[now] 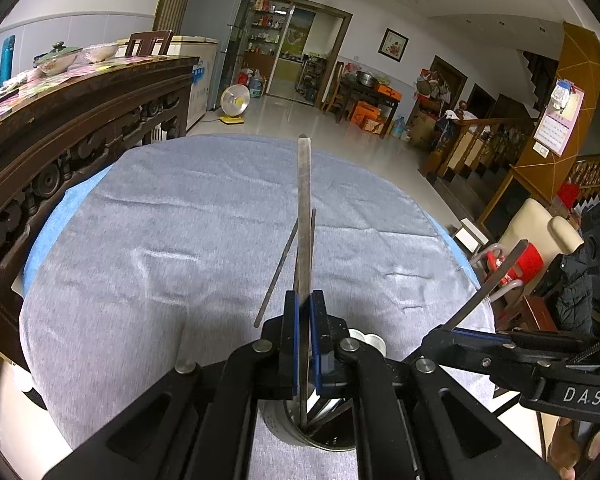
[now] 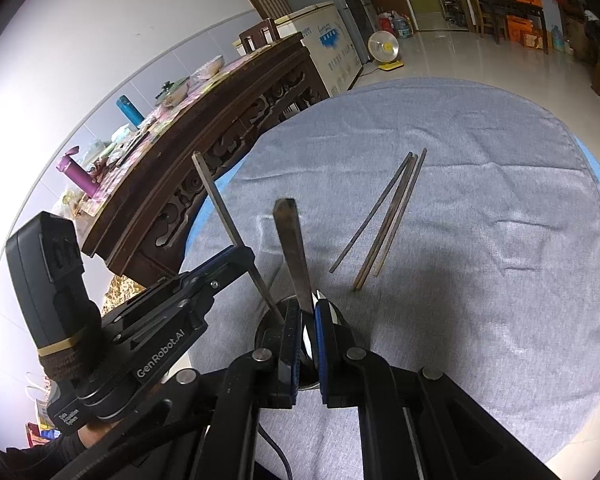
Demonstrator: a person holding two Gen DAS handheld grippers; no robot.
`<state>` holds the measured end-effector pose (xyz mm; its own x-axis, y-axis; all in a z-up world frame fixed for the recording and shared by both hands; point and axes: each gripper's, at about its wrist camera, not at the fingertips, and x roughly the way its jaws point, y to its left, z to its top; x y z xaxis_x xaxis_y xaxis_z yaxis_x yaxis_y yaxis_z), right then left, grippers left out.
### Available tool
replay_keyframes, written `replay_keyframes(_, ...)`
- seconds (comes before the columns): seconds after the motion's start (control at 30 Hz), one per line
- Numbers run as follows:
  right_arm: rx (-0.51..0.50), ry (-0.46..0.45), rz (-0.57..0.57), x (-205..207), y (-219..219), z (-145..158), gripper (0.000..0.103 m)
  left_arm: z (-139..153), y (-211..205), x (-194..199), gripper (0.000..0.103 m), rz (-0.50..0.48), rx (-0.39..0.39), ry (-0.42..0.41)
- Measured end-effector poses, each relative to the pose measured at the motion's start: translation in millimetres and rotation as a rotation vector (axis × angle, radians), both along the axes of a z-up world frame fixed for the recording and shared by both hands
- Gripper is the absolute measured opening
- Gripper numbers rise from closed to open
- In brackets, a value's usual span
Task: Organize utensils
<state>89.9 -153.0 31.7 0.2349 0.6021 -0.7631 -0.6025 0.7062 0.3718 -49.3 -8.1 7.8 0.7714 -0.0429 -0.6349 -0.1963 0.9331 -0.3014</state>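
Note:
My left gripper [image 1: 304, 300] is shut on a flat steel utensil handle [image 1: 304, 208] that stands upright, its lower end inside a round metal holder [image 1: 300, 432] below the jaws. It also shows in the right wrist view [image 2: 236, 254], gripping a thin steel rod [image 2: 220, 204]. My right gripper [image 2: 309, 312] is shut on a second flat steel handle [image 2: 292, 240] above the same holder [image 2: 268, 324]. In the left wrist view the right gripper [image 1: 452, 326] holds a tilted utensil [image 1: 496, 276]. Three loose chopsticks [image 2: 388, 216] lie on the cloth.
The round table wears a grey cloth [image 1: 180, 220] over a blue one. A dark carved wooden sideboard [image 1: 68, 128] with dishes stands close on the left. A small white object [image 1: 364, 338] sits beside the holder. Chairs [image 1: 532, 240] stand at the right.

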Motion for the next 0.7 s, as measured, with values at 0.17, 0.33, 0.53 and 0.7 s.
replay_keyframes(0.17, 0.001, -0.001, -0.001, -0.6, 0.0, 1.0, 0.009, 0.7, -1.0, -0.7, 0.005, -0.004, 0.002, -0.002)
replay_keyframes(0.33, 0.001, -0.002, -0.001, -1.5, -0.3, 1.4, 0.009, 0.6, -1.9, -2.3, 0.005, -0.006, 0.001, -0.004)
replay_keyframes(0.53, 0.005, 0.007, 0.001, -1.2, -2.5, 1.0, 0.011, 1.4, -1.3, -2.5, 0.005, -0.01, -0.006, -0.002)
replay_keyframes(0.7, 0.009, 0.01, 0.005, -1.2, -3.5, 1.4, 0.011, 2.3, -1.9, -3.4, 0.005, -0.011, -0.008, -0.003)
